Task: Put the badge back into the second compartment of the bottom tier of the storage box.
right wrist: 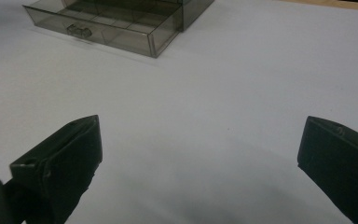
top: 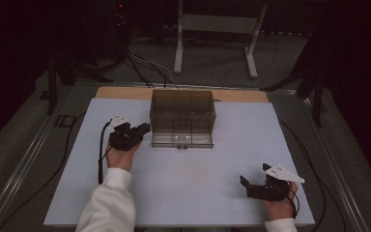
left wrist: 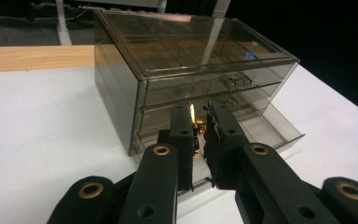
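Left gripper nearly closed, pinching a small gold item; open bottom drawer lies just ahead and slightly right of it. Right gripper wide open, empty, well apart. Drawer box sits beyond.

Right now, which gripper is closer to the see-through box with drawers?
Left. The left gripper sits right beside the drawer box, at its left front corner, pinching a small gold thing. The right gripper rests open, far back near the table's front edge.
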